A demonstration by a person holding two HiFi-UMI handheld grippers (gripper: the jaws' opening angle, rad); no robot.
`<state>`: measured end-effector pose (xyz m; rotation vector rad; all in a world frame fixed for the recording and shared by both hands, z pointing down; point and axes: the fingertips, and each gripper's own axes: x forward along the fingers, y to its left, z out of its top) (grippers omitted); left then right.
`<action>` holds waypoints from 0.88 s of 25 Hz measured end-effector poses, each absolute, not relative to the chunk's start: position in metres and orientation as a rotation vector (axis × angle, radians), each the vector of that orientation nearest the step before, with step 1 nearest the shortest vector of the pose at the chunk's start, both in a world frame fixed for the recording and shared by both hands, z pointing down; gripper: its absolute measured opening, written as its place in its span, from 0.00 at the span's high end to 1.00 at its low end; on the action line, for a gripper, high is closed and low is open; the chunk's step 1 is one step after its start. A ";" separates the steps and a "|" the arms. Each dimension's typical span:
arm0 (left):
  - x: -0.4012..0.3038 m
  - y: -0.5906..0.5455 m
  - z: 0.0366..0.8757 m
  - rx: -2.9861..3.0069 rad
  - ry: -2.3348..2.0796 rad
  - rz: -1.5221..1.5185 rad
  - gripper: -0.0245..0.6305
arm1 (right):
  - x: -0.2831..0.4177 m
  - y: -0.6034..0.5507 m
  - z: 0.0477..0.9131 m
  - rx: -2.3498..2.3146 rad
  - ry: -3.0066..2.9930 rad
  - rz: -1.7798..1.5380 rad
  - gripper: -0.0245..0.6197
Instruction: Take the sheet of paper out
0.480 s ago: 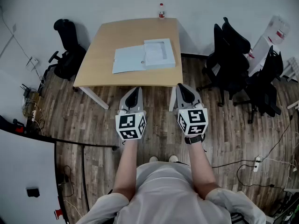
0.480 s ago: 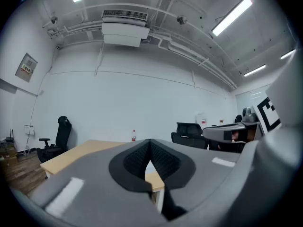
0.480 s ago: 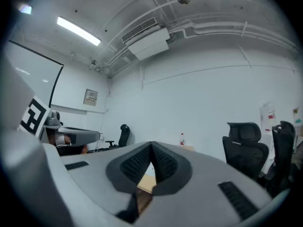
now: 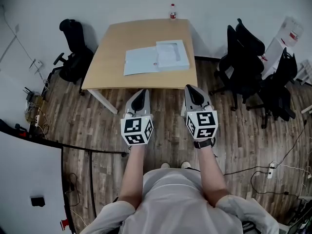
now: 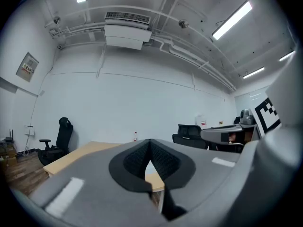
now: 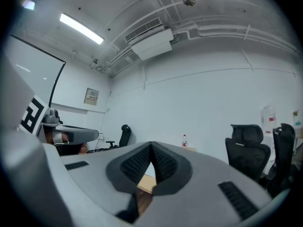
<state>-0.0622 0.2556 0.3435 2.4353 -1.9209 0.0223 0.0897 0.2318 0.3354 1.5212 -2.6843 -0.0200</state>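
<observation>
A pale blue folder (image 4: pixel 141 61) lies on the wooden table (image 4: pixel 112 48), and a white sheet or box-like cover (image 4: pixel 172 54) rests over its right end. Both grippers hover level in front of the table's near edge, short of it. My left gripper (image 4: pixel 140 97) has its jaws together with nothing between them; its tips (image 5: pixel 150 143) meet in the left gripper view. My right gripper (image 4: pixel 193 92) is likewise shut and empty, its tips (image 6: pixel 151 145) touching in the right gripper view.
A small bottle (image 4: pixel 172 11) stands at the table's far edge. A black office chair (image 4: pixel 73 48) sits left of the table, and several black chairs (image 4: pixel 253 62) crowd the right. Cables and a power strip (image 4: pixel 269 169) lie on the wood floor.
The table and folder sit slightly lower and more to the right in the head view than before. Both grippers keep their pose, shut.
</observation>
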 end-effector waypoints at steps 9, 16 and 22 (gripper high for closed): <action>-0.102 0.280 0.350 2.443 -1.880 -0.068 0.95 | 0.038 0.254 0.359 1.473 -2.636 0.032 0.94; -0.106 0.284 0.359 2.470 -1.817 -0.049 0.95 | 0.020 0.257 0.352 1.458 -2.656 -0.009 0.94; -0.099 0.268 0.354 2.505 -1.756 -0.058 0.95 | 0.016 0.246 0.344 1.516 -2.637 -0.037 0.94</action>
